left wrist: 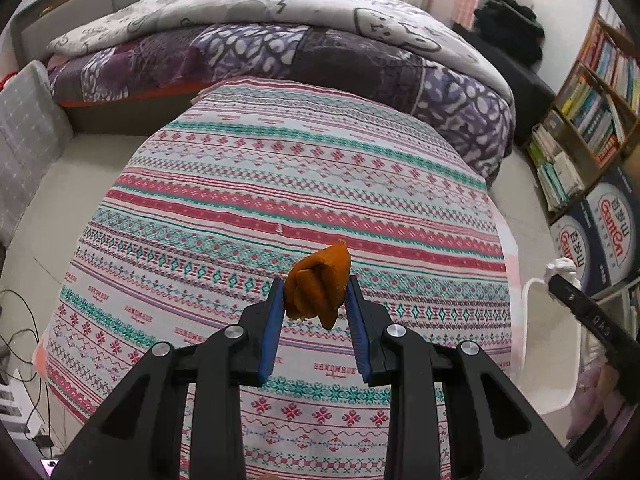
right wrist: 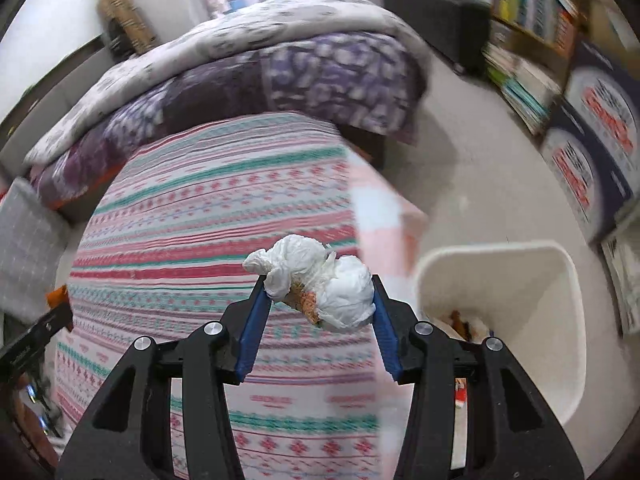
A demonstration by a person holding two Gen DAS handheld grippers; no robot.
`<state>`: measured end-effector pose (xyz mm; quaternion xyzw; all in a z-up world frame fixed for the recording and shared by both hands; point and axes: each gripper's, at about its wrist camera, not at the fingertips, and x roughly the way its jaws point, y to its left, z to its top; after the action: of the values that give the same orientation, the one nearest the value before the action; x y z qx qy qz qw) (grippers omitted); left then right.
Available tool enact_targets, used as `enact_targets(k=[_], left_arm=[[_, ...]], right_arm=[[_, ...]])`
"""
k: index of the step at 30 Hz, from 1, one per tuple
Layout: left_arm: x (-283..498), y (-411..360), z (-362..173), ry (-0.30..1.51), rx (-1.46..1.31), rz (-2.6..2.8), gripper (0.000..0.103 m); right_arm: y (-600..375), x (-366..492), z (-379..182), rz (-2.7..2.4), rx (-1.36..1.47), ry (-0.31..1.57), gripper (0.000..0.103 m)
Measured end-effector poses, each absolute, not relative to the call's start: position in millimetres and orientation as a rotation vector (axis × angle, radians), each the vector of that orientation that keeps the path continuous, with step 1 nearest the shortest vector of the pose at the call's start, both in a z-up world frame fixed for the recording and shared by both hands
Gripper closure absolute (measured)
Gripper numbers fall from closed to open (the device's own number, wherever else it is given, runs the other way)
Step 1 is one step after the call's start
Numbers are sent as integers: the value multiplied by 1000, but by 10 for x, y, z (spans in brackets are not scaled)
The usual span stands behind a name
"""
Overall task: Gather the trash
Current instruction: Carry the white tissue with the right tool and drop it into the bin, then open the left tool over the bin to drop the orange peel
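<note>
my left gripper (left wrist: 316,294) was matt black plastic with ribbed blue rubbery pads and shiny metal pivot pins. the orange peel (left wrist: 318,290) between its pads looked leathery and dull. my right gripper (right wrist: 318,296) was of the same make, and the white tissue wad (right wrist: 320,280) in it was crumpled soft paper. the tablecloth (left wrist: 280,168) was woven cloth, matt and patterned. the bin (right wrist: 560,280) was smooth white plastic with a faint sheen. the quilt (left wrist: 260,56) looked soft, printed fabric.

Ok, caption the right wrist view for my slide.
Right gripper carrying crumpled white tissue toward white bin beside the patterned table.
</note>
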<state>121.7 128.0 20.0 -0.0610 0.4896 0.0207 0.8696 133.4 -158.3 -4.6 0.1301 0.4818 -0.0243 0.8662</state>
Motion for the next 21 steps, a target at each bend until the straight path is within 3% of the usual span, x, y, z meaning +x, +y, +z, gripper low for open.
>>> enact_targets(k=[14,21], left_arm=[[1218,494,104,1016,-68,-105,72],[1149,-216,55,1007,-17,-252,72]], right_arm=[[-2684,1085,-108,-233,416,1031,52],[-3152,896,-24,-313,509,980,31]])
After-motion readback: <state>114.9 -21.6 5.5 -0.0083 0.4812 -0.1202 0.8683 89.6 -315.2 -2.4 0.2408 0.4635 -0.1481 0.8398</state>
